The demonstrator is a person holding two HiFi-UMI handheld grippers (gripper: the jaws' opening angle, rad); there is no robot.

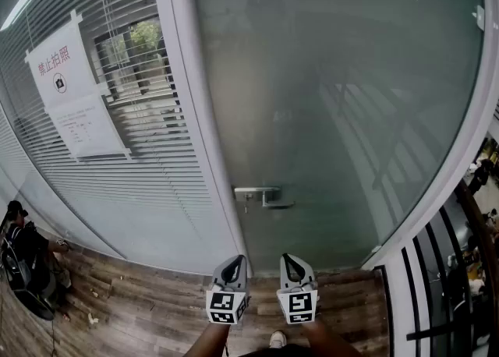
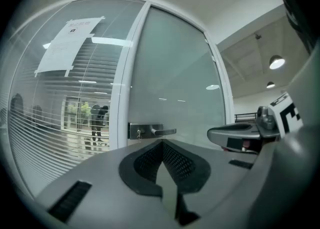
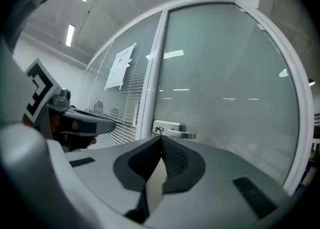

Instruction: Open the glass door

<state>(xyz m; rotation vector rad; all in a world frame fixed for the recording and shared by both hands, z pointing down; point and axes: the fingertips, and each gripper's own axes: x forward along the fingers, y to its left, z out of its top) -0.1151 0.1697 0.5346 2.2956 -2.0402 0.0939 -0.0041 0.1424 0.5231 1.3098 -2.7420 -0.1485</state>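
- Currently, your left gripper is held level, low in the head view and pointed at the door. Its fingers are clenched tip to tip with nothing between them.
- Your right gripper is level, just beside the left one and not touching it. Its fingers are likewise pressed together and empty.
- Marker cubes: one sits at the rear of each gripper, its printed face turned up to your head camera.
- Glass door: frosted and greenish, standing shut. It is straight ahead of both grippers and apart from them.
- Lever handle: metal, on a lock plate at the door's left edge, beside the post. The lever lies level and points right. It is untouched, and in each gripper view it shows just above your closed fingertips.
- White frame post: upright, between the door and the partition.
- Glazed partition: left of the post, with horizontal blinds behind the glass.
- Paper notices: two sheets stuck on the partition. The upper one has red characters and a round symbol. The print on the lower one is too small to read.
- Wooden floor: planks, running up to the foot of the door and the partition.
- Person: in dark clothing, low at the far left, near the foot of the partition.
- Railing: dark bars, to the right of the door frame.
- Shoe: light-coloured, on the floor between your forearms.
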